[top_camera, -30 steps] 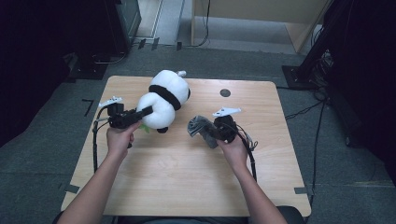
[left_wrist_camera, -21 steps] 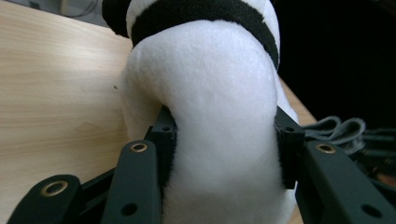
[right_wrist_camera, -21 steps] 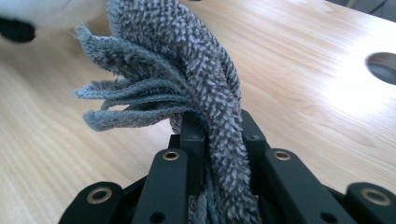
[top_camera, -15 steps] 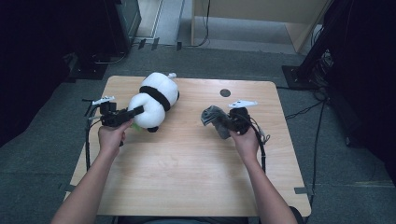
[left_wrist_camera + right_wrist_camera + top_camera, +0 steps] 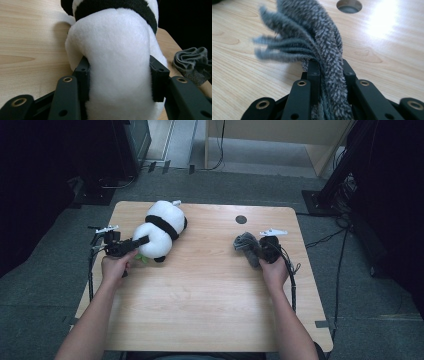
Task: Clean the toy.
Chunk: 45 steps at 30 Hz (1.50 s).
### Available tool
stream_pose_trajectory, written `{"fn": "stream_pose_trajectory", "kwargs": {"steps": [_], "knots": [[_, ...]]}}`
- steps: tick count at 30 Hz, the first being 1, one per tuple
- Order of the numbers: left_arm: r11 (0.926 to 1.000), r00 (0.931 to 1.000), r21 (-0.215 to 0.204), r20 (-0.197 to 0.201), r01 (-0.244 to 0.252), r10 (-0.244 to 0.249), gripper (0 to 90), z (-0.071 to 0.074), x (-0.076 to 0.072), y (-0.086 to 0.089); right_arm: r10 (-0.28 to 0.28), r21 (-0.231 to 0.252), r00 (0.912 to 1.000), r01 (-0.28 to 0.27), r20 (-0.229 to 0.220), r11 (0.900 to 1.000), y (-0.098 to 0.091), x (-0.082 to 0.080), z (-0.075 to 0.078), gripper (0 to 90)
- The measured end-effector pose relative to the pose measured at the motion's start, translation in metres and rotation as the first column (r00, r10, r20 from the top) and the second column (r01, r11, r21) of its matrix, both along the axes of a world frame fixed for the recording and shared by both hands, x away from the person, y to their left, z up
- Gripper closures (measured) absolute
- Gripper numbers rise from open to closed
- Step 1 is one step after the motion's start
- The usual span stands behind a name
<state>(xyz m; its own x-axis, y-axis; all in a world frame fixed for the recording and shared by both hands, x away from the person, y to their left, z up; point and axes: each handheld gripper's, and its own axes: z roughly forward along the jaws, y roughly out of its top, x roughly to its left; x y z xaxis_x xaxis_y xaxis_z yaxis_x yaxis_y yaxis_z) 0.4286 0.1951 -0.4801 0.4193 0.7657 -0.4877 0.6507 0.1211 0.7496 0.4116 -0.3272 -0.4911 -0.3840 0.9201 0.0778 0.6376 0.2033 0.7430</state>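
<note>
A black-and-white panda plush [image 5: 160,227] lies on the wooden table [image 5: 200,295] at the far left. My left gripper [image 5: 145,240] reaches it from the left. In the left gripper view its pads [image 5: 83,72] press into both sides of the panda's white body [image 5: 117,50]; the jaws have just been opening with the plush still between them. On the right side of the table, my right gripper [image 5: 256,251] is shut on a bunched grey cloth [image 5: 246,245]. The right gripper view shows the cloth [image 5: 312,37] fanning out in fuzzy folds beyond the jaws [image 5: 328,70].
A round cable hole [image 5: 241,219] sits in the table behind the right gripper. Bare wood lies between the two hands and toward the near edge. Cables trail from both grippers off the table sides. Dark racks and floor surround the table.
The hands have moved apart. The left one carried the panda to the left, and the right one carried the grey cloth to the right.
</note>
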Motion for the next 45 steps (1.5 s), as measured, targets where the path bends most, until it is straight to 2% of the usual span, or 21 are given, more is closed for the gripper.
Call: {"fn": "stream_pose_trajectory", "kwargs": {"steps": [4, 7, 8, 10, 12, 14, 17, 21, 23, 26, 28, 30, 33, 36, 39, 42, 45], "knots": [[0.9972, 0.9971, 0.073, 0.074, 0.011, -0.016, 38.3, -0.001, -0.001, -0.004, -0.013, 0.017, 0.9999, 0.013, -0.010, 0.9998, -0.002, 0.005, -0.009, 71.8], [0.9971, 0.9963, 0.076, 0.086, 0.006, -0.013, 32.8, -0.002, -0.001, -0.004, -0.014, 0.042, 0.9998, 0.014, -0.012, 0.9990, -0.005, 0.007, -0.015, 66.9], [0.9971, 0.9965, 0.076, 0.082, 0.007, -0.013, 27.9, -0.002, 0.000, -0.003, -0.014, 0.045, 0.9999, 0.015, -0.007, 0.9989, -0.007, 0.007, -0.016, 64.6], [0.9981, 0.9980, 0.060, 0.063, 0.007, -0.010, 24.0, 0.000, 0.002, -0.002, -0.020, 0.067, 0.9997, 0.021, -0.016, 0.9975, -0.009, 0.008, -0.017, 60.5], [0.9984, 0.9985, 0.056, 0.053, 0.010, -0.013, 21.6, 0.001, 0.003, -0.001, -0.034, 0.093, 0.9989, 0.037, -0.032, 0.9950, -0.012, 0.009, -0.017, 52.1], [0.9969, 0.9974, 0.074, 0.065, 0.027, -0.032, 21.7, 0.002, 0.002, -0.002, -0.050, 0.099, 0.9979, 0.054, -0.041, 0.9936, -0.013, 0.011, -0.017, 44.4], [0.9932, 0.9952, 0.109, 0.085, 0.040, -0.050, 21.4, 0.004, 0.002, -0.004, -0.056, 0.080, 0.9980, 0.059, -0.028, 0.9950, -0.013, 0.011, -0.018, 39.1], [0.9910, 0.9975, 0.130, 0.057, 0.033, -0.041, 17.3, 0.008, 0.004, -0.004, -0.046, 0.090, 0.9988, 0.048, -0.018, 0.9948, -0.014, 0.010, -0.015, 37.5], [0.9858, 0.9960, 0.166, 0.079, 0.028, -0.042, 17.2, 0.012, 0.002, -0.005, -0.035, 0.090, 0.9993, 0.036, -0.013, 0.9953, -0.014, 0.010, -0.013, 37.5], [0.9800, 0.9957, 0.198, 0.084, 0.021, -0.038, 17.2, 0.017, 0.001, -0.005, -0.039, 0.071, 0.9992, 0.039, 0.007, 0.9967, -0.013, 0.008, -0.008, 37.5], [0.9788, 0.9953, 0.204, 0.089, 0.018, -0.037, 17.2, 0.019, 0.000, -0.004, -0.050, 0.068, 0.9983, 0.048, 0.029, 0.9965, -0.014, 0.006, -0.004, 37.5], [0.9776, 0.9932, 0.210, 0.110, 0.014, -0.038, 18.0, 0.024, -0.002, 0.000, -0.056, 0.094, 0.9975, 0.052, 0.043, 0.9942, -0.015, 0.004, 0.001, 37.1], [0.9824, 0.9914, 0.186, 0.124, 0.019, -0.043, 20.8, 0.029, -0.004, 0.005, -0.054, 0.124, 0.9967, 0.047, 0.060, 0.9912, -0.018, 0.002, 0.008, 37.0], [0.9784, 0.9918, 0.203, 0.113, 0.036, -0.060, 20.6, 0.032, -0.006, 0.007, -0.051, 0.130, 0.9970, 0.043, 0.058, 0.9906, -0.019, -0.001, 0.012, 37.0], [0.9749, 0.9905, 0.219, 0.118, 0.043, -0.070, 20.6, 0.034, -0.009, 0.006, -0.035, 0.118, 0.9980, 0.028, 0.053, 0.9927, -0.018, -0.005, 0.015, 37.4], [0.9642, 0.9888, 0.262, 0.129, 0.039, -0.075, 20.4, 0.036, -0.015, 0.004, -0.014, 0.105, 0.9991, 0.010, 0.039, 0.9944, -0.018, -0.013, 0.020, 37.5], [0.9551, 0.9909, 0.294, 0.113, 0.036, -0.073, 20.2, 0.038, -0.021, 0.002, -0.012, 0.094, 0.9991, 0.008, 0.040, 0.9956, -0.021, -0.022, 0.024, 37.6]]}}
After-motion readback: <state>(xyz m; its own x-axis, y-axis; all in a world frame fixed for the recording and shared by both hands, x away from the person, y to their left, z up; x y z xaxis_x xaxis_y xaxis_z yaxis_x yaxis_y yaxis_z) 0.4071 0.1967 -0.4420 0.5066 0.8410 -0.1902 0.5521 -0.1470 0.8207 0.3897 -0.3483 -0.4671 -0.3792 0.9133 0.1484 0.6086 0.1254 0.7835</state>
